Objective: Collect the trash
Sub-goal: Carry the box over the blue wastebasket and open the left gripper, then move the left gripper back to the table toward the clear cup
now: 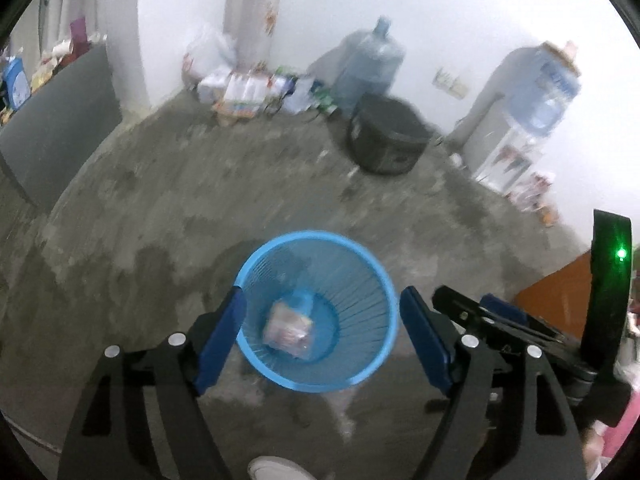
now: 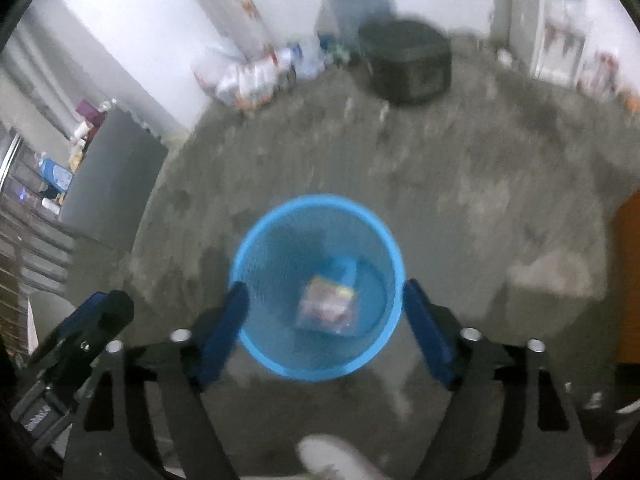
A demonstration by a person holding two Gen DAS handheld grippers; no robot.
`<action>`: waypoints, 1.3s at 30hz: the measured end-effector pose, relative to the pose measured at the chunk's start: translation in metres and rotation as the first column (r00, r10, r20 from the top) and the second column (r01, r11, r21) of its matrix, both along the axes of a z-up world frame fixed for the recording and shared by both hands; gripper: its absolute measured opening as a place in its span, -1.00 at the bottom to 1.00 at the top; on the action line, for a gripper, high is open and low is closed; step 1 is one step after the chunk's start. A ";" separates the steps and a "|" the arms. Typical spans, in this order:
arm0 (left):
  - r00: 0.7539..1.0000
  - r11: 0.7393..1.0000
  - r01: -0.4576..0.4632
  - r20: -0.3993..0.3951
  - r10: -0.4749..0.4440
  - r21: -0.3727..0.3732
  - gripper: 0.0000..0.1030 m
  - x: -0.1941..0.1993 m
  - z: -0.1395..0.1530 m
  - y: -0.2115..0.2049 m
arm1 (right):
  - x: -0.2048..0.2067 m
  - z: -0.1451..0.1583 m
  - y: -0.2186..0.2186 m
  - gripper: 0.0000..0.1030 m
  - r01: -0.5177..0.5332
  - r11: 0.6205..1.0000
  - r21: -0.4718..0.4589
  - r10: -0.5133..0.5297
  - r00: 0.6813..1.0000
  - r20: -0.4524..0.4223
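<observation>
Both grippers, left (image 1: pixel 322 328) and right (image 2: pixel 324 326), are held above the blue basket (image 1: pixel 376 276); fingers spread, nothing pinched. 1 wrapper (image 1: pixel 288 328) lies inside, straight below.

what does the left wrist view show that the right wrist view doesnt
Only the left wrist view: a water dispenser's upturned bottle, a black piece with a green light, and the right gripper from the side.

Only the right wrist view: a stair railing at the left edge, and the left gripper from the side.

Both: the blue basket on the concrete floor holding a plastic packet, a black box, a big water jug, and open, empty jaws.
</observation>
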State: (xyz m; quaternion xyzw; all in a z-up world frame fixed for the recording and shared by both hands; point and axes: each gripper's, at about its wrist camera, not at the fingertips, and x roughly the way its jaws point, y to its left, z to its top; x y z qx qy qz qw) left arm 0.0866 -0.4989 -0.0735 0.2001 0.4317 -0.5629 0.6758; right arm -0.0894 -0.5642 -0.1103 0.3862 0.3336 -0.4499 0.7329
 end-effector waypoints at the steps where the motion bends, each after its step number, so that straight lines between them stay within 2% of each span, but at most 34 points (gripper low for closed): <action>1: 1.000 1.000 0.006 -0.002 -0.006 -0.026 0.50 -0.002 0.011 0.008 | 0.001 0.010 0.005 0.72 -0.006 0.999 -0.041 0.006 1.000 -0.008; 3: 1.000 0.996 0.015 -0.006 -0.015 -0.089 0.51 -0.005 0.038 0.031 | 0.001 0.042 0.026 0.85 -0.019 0.988 -0.155 0.015 0.999 -0.029; 5: 1.000 0.989 0.017 0.002 -0.017 -0.146 0.53 -0.007 0.062 0.056 | 0.003 0.069 0.048 0.85 -0.046 0.965 -0.260 0.035 0.998 -0.049; 7: 1.000 0.979 0.016 0.013 -0.013 -0.202 0.56 -0.007 0.087 0.088 | 0.007 0.084 0.063 0.85 -0.070 0.936 -0.344 0.043 0.995 -0.087; 8: 1.000 0.972 0.014 0.026 -0.009 -0.235 0.57 -0.006 0.099 0.109 | 0.008 0.098 0.079 0.85 -0.089 0.906 -0.415 0.041 0.992 -0.123; 10: 0.998 0.960 -0.014 0.055 0.031 -0.281 0.59 -0.003 0.118 0.147 | 0.010 0.111 0.100 0.85 -0.118 0.863 -0.492 0.046 0.987 -0.155; 11: 0.996 0.952 -0.038 0.062 0.060 -0.305 0.62 -0.001 0.126 0.170 | 0.011 0.121 0.117 0.85 -0.156 0.826 -0.542 0.079 0.983 -0.164; 13: 0.990 0.935 -0.096 0.061 0.124 -0.342 0.65 0.004 0.138 0.213 | 0.013 0.129 0.137 0.85 -0.221 0.777 -0.589 0.150 0.974 -0.168; 15: 0.977 0.913 -0.168 0.061 0.205 -0.372 0.70 0.007 0.146 0.257 | 0.017 0.136 0.166 0.85 -0.330 0.706 -0.627 0.271 0.943 -0.191; 17: 0.955 0.890 -0.238 0.072 0.287 -0.389 0.76 0.005 0.151 0.302 | 0.022 0.138 0.191 0.85 -0.411 0.653 -0.636 0.375 0.905 -0.200; 19: 0.917 0.858 -0.320 0.097 0.387 -0.402 0.83 0.001 0.151 0.351 | 0.029 0.139 0.216 0.85 -0.480 0.606 -0.635 0.492 0.853 -0.175; 20: 0.895 0.840 -0.361 0.102 0.434 -0.405 0.86 -0.001 0.150 0.373 | 0.033 0.138 0.229 0.85 -0.516 0.581 -0.630 0.560 0.815 -0.150; 23: 0.804 0.758 -0.508 0.089 0.587 -0.410 0.86 -0.008 0.137 0.443 | 0.057 0.132 0.260 0.85 -0.615 0.541 -0.574 0.699 0.708 -0.100; 25: 0.747 0.704 -0.588 0.066 0.661 -0.397 0.86 -0.009 0.128 0.481 | 0.076 0.129 0.280 0.85 -0.679 0.522 -0.517 0.762 0.643 -0.075; 27: 0.683 0.647 -0.663 0.047 0.729 -0.377 0.86 -0.011 0.119 0.517 | 0.097 0.125 0.301 0.85 -0.743 0.485 -0.461 0.825 0.564 -0.041; 29: 0.621 0.592 -0.729 0.034 0.783 -0.344 0.86 -0.009 0.111 0.549 | 0.113 0.125 0.325 0.85 -0.792 0.451 -0.413 0.867 0.499 -0.011; 31: 0.563 0.538 -0.774 0.026 0.826 -0.332 0.86 -0.005 0.107 0.574 | 0.127 0.127 0.346 0.85 -0.830 0.413 -0.373 0.896 0.443 0.006; 32: 0.534 0.510 -0.795 0.019 0.845 -0.327 0.86 -0.002 0.104 0.587 | 0.131 0.127 0.352 0.85 -0.842 0.402 -0.359 0.905 0.426 0.014; 34: 0.499 0.476 -0.822 0.007 0.866 -0.311 0.86 0.003 0.097 0.603 | 0.137 0.126 0.371 0.85 -0.869 0.380 -0.316 0.921 0.388 0.040; 35: 0.490 0.467 -0.835 -0.007 0.872 -0.292 0.86 0.003 0.093 0.610 | 0.144 0.122 0.376 0.85 -0.890 0.365 -0.275 0.930 0.363 0.057; 36: 0.482 0.458 -0.848 -0.029 0.876 -0.268 0.79 0.006 0.087 0.616 | 0.149 0.120 0.385 0.85 -0.899 0.361 -0.248 0.932 0.356 0.066; 39: 0.468 0.449 -0.866 -0.039 0.883 -0.222 0.58 0.016 0.075 0.622 | 0.166 0.109 0.405 0.81 -0.928 0.341 -0.153 0.939 0.328 0.102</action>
